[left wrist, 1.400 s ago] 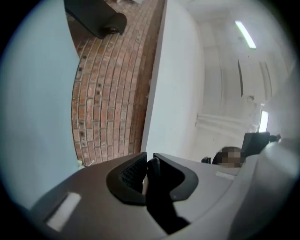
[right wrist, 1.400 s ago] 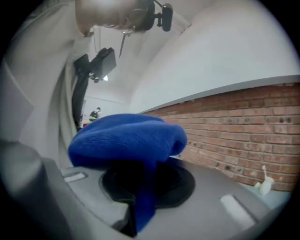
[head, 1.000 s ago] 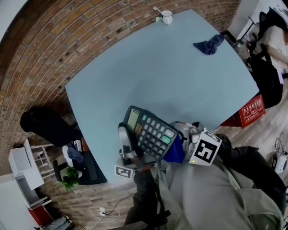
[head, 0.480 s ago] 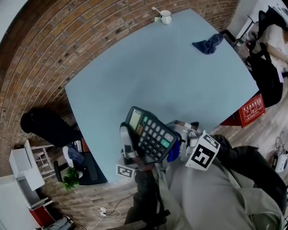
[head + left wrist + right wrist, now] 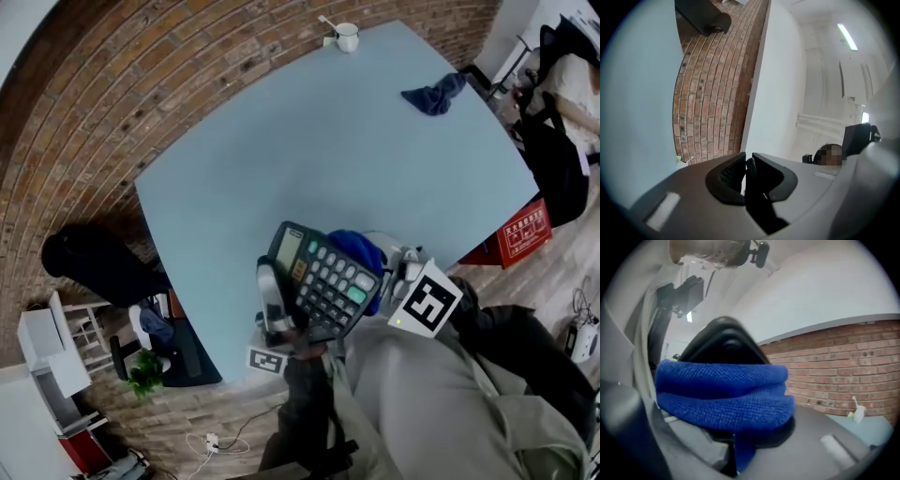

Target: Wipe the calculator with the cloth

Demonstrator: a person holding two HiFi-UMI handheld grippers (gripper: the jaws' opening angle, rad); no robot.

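Left gripper view: the left claw [image 5: 746, 161] stands narrow, its pads pinched on the thin dark edge of the calculator [image 5: 753, 199], seen here only edge-on, with brick paving and a white wall beyond the tips. The head view supplies the keypad side: the calculator [image 5: 323, 279] is held tilted in the air above the left claw [image 5: 281, 328], display up and to the left, over the near edge of the pale blue counter [image 5: 309, 159].

In the right gripper view, the right claw [image 5: 736, 427] is clamped on a folded blue cloth [image 5: 724, 392] that bulges across its front and hides the pads; a dark rounded shape rises just behind the fold, and it cannot be told whether the two touch. From the head view the cloth [image 5: 358, 251] shows at the calculator's upper right edge, just ahead of the right claw [image 5: 386, 270].

Only the head view takes in the counter's far side, well beyond both claws: a second dark blue cloth [image 5: 433, 94] and a white cup [image 5: 348, 36] at the far corner.
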